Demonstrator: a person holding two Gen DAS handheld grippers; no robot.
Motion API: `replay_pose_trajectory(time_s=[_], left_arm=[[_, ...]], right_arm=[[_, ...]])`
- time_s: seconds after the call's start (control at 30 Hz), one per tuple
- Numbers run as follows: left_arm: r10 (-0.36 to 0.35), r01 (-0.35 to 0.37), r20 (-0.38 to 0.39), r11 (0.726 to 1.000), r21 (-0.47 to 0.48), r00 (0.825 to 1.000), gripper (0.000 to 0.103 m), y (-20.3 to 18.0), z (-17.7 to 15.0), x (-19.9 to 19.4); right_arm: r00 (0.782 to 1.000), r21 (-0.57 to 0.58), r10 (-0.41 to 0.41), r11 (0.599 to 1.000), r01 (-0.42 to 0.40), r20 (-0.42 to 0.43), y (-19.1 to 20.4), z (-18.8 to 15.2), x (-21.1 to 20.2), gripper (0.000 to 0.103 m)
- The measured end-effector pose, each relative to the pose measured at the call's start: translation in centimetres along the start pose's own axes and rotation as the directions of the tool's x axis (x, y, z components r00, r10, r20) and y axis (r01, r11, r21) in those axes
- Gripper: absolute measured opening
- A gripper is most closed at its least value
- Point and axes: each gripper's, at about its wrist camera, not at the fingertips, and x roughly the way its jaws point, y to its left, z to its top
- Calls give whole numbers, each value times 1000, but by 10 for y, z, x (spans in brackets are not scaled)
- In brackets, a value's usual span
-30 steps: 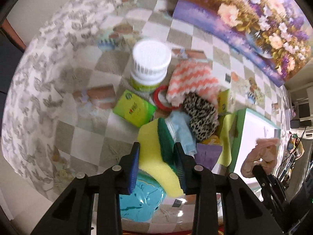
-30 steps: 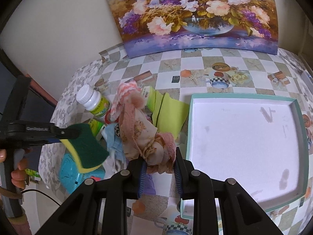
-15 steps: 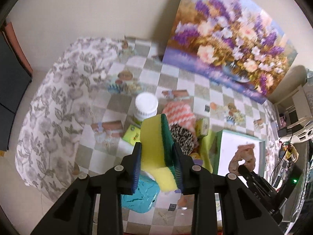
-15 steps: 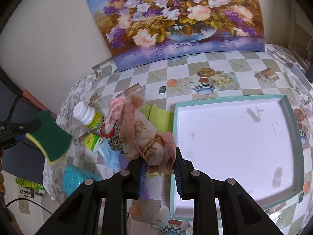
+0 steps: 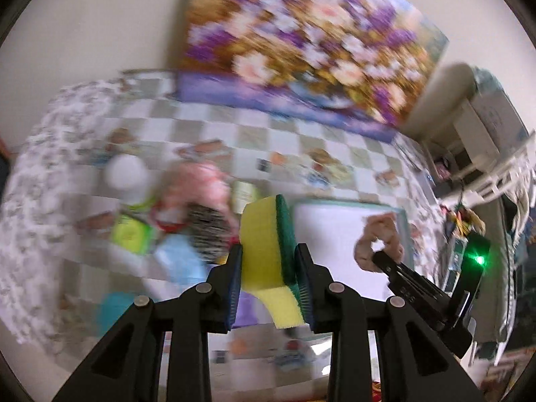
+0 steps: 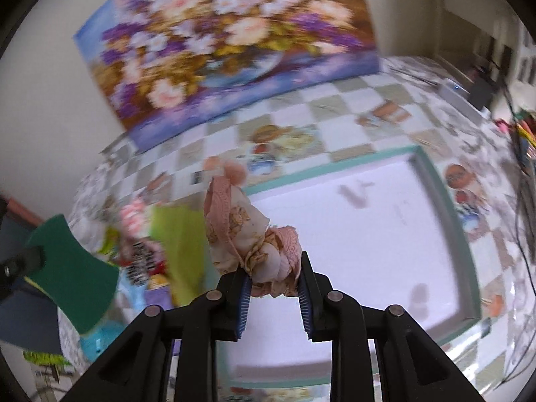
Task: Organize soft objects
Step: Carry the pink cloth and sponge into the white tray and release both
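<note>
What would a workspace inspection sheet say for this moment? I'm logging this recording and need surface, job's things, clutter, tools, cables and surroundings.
Surface: table under a checkered picture cloth.
Job's things: yellow-green sponge in the left tool; pink floral cloth in the right tool; white tray with a teal rim, nothing seen inside.
Clutter: blurred pile left of the tray, with a white-capped bottle.
Tools: both shut on their loads, held above the table.
Cables: wires at the table's right edge.
Surroundings: flower painting against the wall.
</note>
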Motion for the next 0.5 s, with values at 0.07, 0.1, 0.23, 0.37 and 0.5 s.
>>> replay_pose_trajectory(time_s=[0.07, 0.1, 0.23, 0.37, 0.5], left_arm=[[-37, 37, -31, 999, 7, 999, 32, -19, -5, 25], [-50, 50, -46, 999, 5, 998, 32, -27, -7, 37], [-78, 78, -76, 997, -3, 994, 32, -57, -11, 72], [-107, 107, -82, 994, -7, 991, 32, -84, -12, 103], [-109, 111, -102, 994, 8, 989, 32, -98, -15, 132]], right_arm=[[1000, 31, -26, 999, 26, -11, -17, 2, 4, 27], [999, 49, -37, 998, 38, -18, -25, 2, 7, 27], [996, 105, -75, 991, 79, -38, -54, 6, 13, 27], [992, 141, -110, 983, 117, -55, -75, 10, 20, 27], [989, 156, -133, 978, 140, -60, -89, 13, 24, 27]])
